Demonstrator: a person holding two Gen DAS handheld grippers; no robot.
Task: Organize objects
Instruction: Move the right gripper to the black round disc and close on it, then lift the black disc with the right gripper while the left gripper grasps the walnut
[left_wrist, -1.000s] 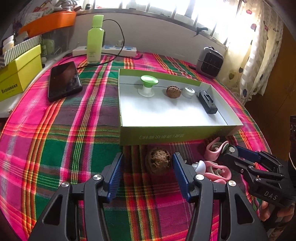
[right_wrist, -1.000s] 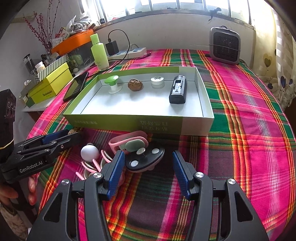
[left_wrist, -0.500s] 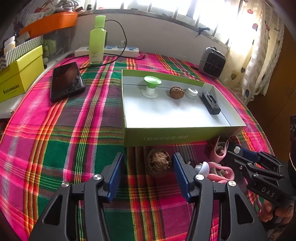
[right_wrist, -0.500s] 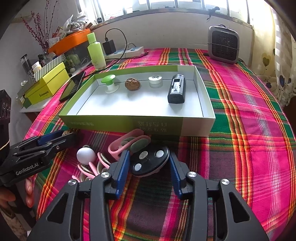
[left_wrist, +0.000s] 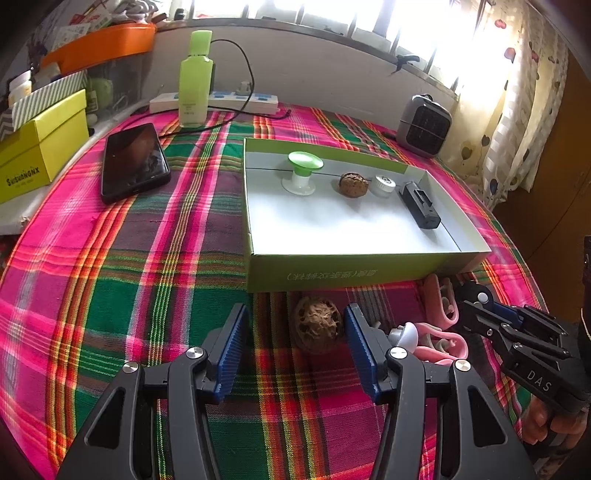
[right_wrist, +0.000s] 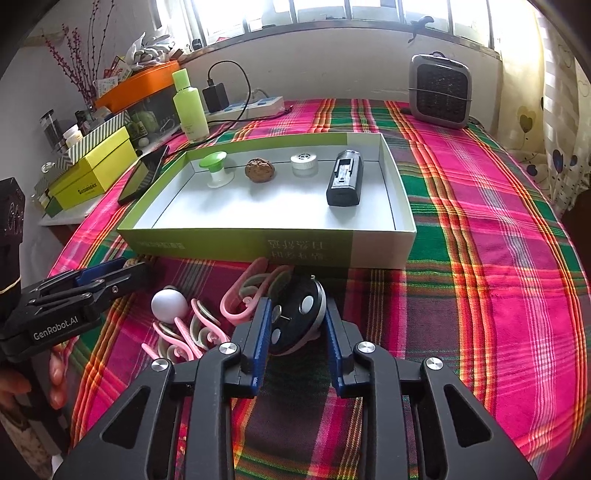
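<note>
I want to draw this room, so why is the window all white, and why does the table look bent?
Left wrist view: daylight overexposes the window to white glare, and the curtain glows. Right wrist view: the fisheye lens bows the tablecloth stripes and darkens the corners; the box and table things stay sharp.

walnut (left_wrist: 317, 325) between left gripper (left_wrist: 293, 345) fingers (left_wrist: 231, 341)

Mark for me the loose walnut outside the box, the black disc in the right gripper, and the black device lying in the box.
walnut (left_wrist: 317, 325), left wrist view, middle of its wrinkled shell.
black disc (right_wrist: 299, 317), right wrist view, its dark face between the fingers.
black device (right_wrist: 344, 179), right wrist view, centre of its top side.
</note>
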